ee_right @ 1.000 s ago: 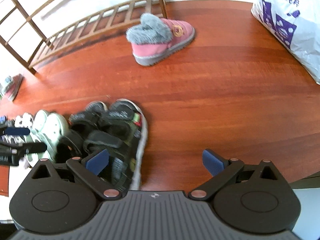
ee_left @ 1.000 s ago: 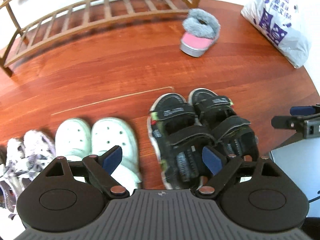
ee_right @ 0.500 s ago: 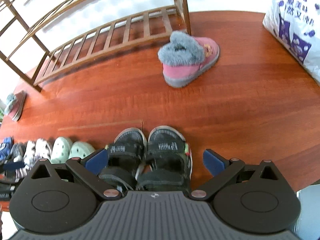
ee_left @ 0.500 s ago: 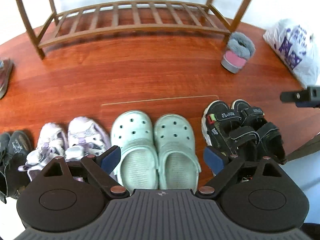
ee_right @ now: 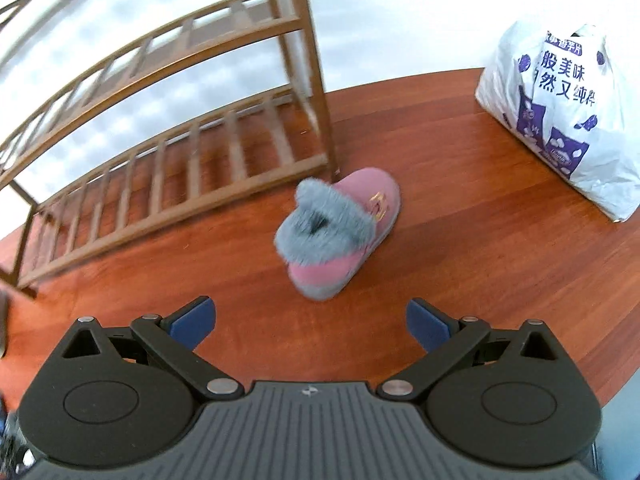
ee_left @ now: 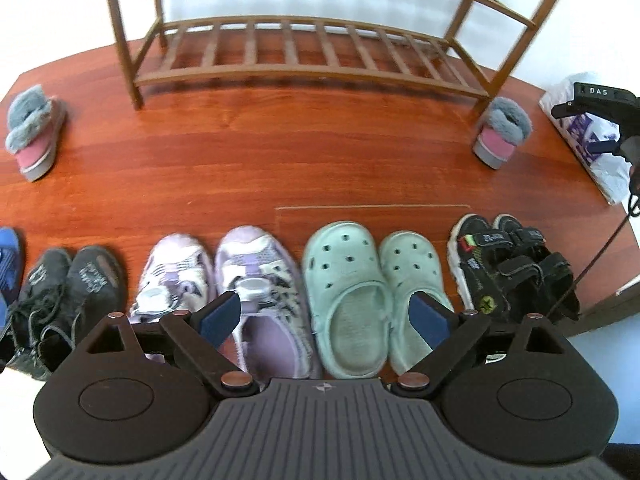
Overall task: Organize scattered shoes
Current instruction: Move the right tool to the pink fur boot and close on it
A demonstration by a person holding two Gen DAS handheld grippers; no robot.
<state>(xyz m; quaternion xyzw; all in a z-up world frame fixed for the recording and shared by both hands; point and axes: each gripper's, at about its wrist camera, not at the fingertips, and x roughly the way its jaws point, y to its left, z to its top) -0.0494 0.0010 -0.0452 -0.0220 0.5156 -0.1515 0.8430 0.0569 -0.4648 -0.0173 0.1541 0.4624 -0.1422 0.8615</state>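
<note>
We start at the pink boot [ee_right: 340,236] in the right wrist view, a short boot with a grey fur collar. It lies alone on the wood floor [ee_right: 460,248], just beside the foot of the rack [ee_right: 320,92], and sits at about twelve o'clock from our right gripper [ee_right: 310,322]. Its long axis runs on a diagonal, heel at seven o'clock and toe at one o'clock, so the toe points away from us, toward the white bag [ee_right: 568,120] at two o'clock. It stands upright on its sole

Our right gripper hangs above bare floor short of the boot, fingers spread wide, nothing between them

In the left wrist view the same boot [ee_left: 502,132] is at two o'clock, and its mate [ee_left: 34,132] lies well apart at ten o'clock, toe toward seven o'clock. The rack shelves that we see are bare

Nearer to us a tidy row runs left to right: dark shoes [ee_left: 66,288], lilac sneakers [ee_left: 224,276], green clogs [ee_left: 368,280], black sandals [ee_left: 508,264], toes pointing toward the rack. A blue shoe [ee_left: 8,260] shows at the left edge. Our left gripper [ee_left: 324,318] hovers over sneakers and clogs, fingers wide apart, gripping nothing

We judge the task mostly done: four pairs are lined up, and the two pink boots are left to bring together beside the row
</note>
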